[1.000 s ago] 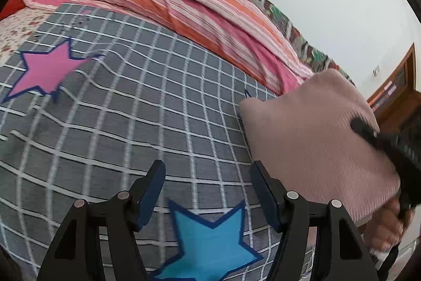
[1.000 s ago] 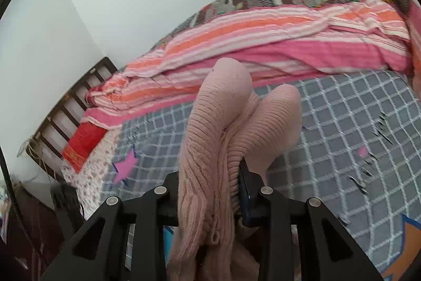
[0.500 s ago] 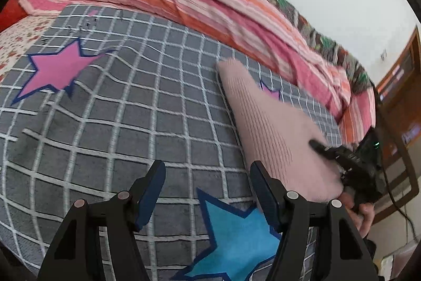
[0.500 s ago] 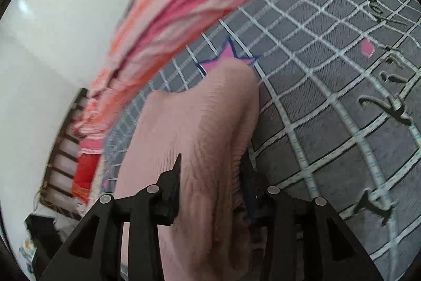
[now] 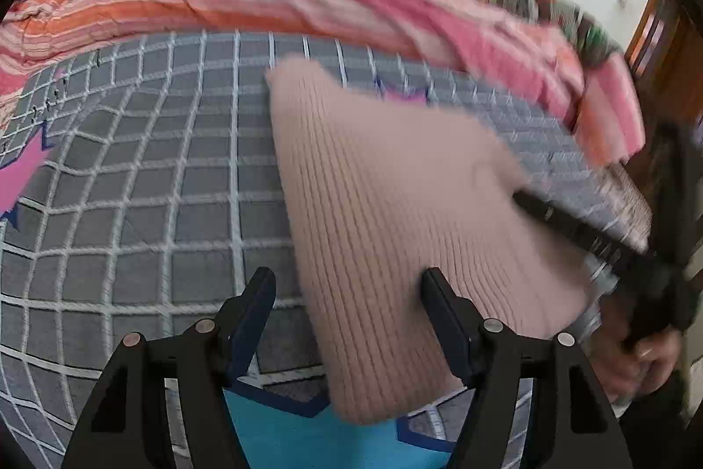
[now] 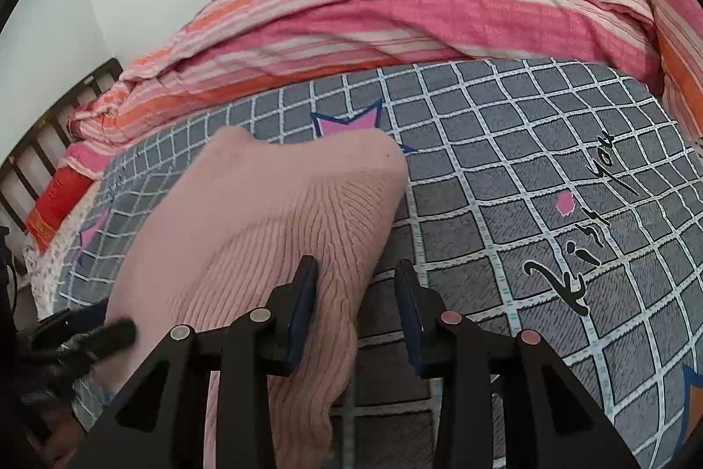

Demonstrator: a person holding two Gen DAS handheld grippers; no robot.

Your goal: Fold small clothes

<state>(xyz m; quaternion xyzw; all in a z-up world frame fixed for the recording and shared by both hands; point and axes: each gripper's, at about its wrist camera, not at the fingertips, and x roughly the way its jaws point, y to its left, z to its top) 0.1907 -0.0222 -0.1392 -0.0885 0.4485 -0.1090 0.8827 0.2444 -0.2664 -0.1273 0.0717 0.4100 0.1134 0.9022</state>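
Left wrist view first: the pale pink ribbed knit garment (image 5: pixel 395 214) is now lying flat on the grey grid-check bedspread with stars (image 5: pixel 132 205), where a second ago it was hanging bunched up from the right gripper (image 6: pixel 356 289). So the laying-out part looks basically done, and smoothing or the first fold is probably next.

The left gripper (image 5: pixel 347 306) has slid over the garment's near edge. Its jaws are wide apart and opening, with the knit lying under and between them but nothing pinched.

From the right wrist view, the right gripper's jaws are partly apart and closing a bit; only the left pad touches the knit's edge, so no real grip.

The knit is soft, chunky and floppy with rounded corners. A pink-and-orange striped blanket (image 6: pixel 395 12) is rumpled up behind.
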